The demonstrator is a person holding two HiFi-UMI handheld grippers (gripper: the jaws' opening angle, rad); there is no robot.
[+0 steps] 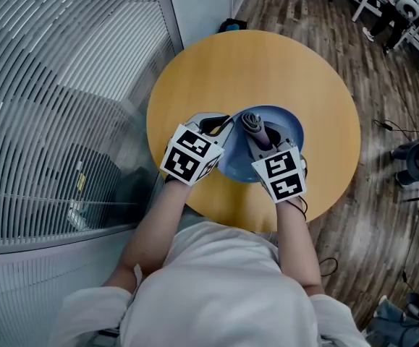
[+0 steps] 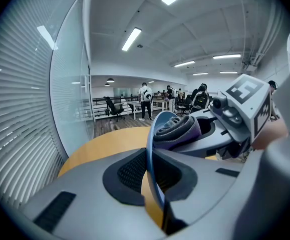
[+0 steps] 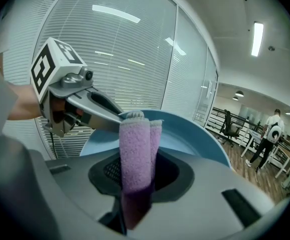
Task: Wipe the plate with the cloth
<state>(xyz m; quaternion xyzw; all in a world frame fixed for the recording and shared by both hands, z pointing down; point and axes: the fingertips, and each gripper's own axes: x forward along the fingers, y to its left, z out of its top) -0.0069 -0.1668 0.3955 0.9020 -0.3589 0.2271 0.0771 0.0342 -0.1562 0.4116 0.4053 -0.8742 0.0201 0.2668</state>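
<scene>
My left gripper fingers clench the blue plate rim, holding it tilted over the surface so my right gripper, fingers grasping the folded cloth, can reach its face.

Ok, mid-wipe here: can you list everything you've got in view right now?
plate: one, blue, near side of table, rim between left jaws
cloth: one, purple, rolled, against plate
table: one, round, light wood, centre
blinds: white, behind glass, left
floor: dark wood, right
people: several, far office background
left gripper: one, grey, shut on plate
right gripper: one, grey, shut on cloth
</scene>
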